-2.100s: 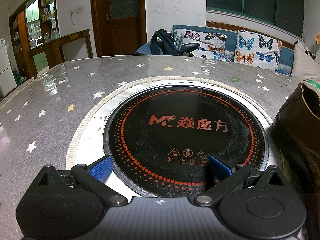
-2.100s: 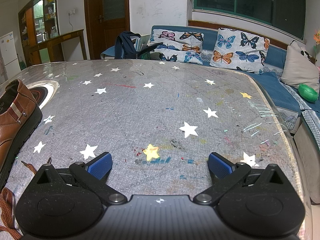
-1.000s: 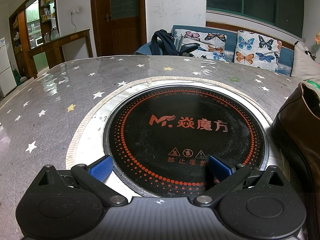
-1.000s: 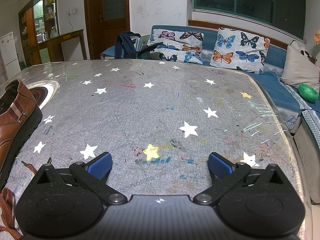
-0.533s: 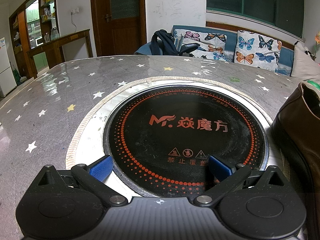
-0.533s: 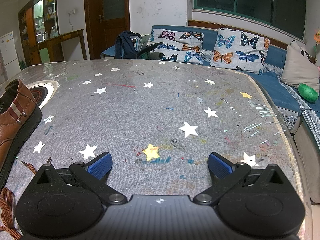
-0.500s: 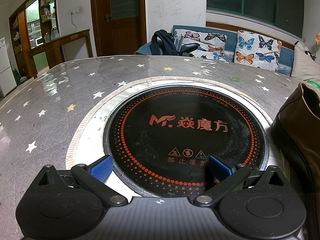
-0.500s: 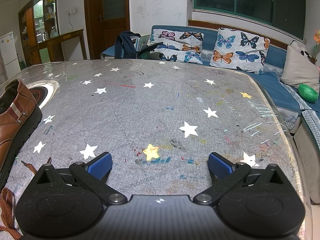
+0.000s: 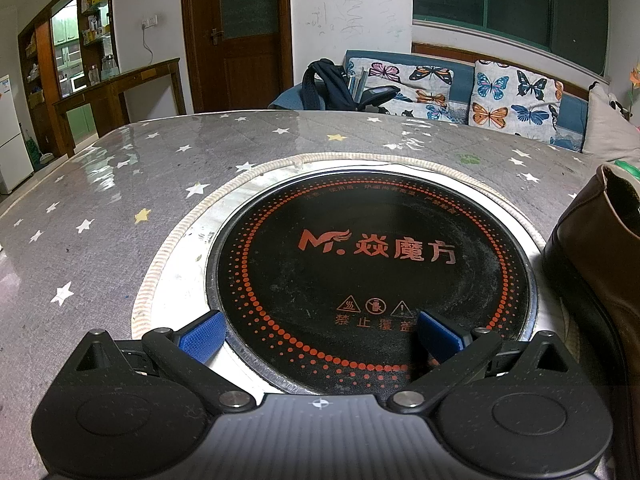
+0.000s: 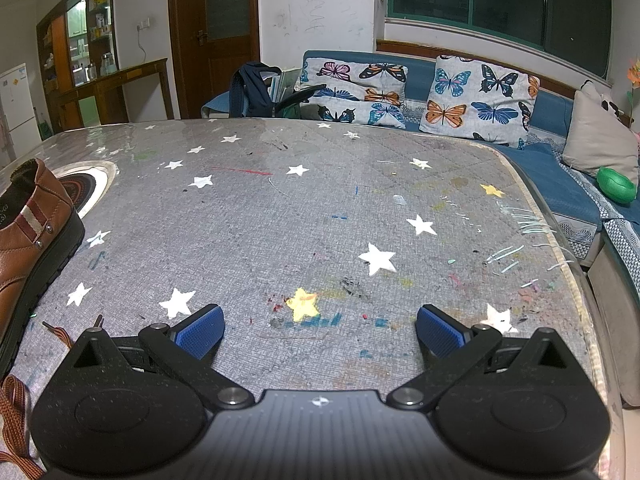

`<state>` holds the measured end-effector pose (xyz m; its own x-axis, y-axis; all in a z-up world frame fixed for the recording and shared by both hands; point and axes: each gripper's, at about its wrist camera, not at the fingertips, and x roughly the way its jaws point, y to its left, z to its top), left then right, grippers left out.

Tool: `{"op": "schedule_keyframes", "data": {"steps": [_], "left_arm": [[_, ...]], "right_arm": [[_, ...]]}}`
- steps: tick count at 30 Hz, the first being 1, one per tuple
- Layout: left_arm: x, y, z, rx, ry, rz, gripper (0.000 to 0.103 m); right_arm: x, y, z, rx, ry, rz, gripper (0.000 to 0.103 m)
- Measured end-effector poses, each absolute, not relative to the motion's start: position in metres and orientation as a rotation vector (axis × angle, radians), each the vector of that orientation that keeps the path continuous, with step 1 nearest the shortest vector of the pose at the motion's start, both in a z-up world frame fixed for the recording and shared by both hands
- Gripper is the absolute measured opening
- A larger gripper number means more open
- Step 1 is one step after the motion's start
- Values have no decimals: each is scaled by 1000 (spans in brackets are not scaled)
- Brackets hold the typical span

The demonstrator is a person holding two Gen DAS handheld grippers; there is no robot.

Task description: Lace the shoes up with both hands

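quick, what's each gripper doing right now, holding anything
Left gripper: open, holding nothing, over the black cooktop.
Right gripper: open, holding nothing, over the starred tablecloth.

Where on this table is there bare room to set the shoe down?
Open starred cloth lies ahead of the right claw, between the brown shoe and the sofa-side edge. Crowded: laces near the shoe, and the black cooktop under the left claw.

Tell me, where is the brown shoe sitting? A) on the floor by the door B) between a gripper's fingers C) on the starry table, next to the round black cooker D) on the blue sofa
C: the brown shoe rests on the starry table right beside the round black cooker; both grippers are open and hold nothing.
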<state>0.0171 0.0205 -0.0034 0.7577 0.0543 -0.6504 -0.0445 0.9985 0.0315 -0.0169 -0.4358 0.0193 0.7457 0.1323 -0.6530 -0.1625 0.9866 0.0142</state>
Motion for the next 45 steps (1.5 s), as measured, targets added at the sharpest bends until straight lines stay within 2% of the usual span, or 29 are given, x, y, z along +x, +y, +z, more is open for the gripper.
{"op": "schedule_keyframes", "data": {"steps": [27, 45], "left_arm": [[-2, -10, 7, -17, 801, 64, 103], [-20, -29, 24, 7, 776, 92, 103]], "right_arm": [[-27, -434, 20, -18, 710, 123, 103], [-53, -421, 35, -20, 678, 123, 103]]}}
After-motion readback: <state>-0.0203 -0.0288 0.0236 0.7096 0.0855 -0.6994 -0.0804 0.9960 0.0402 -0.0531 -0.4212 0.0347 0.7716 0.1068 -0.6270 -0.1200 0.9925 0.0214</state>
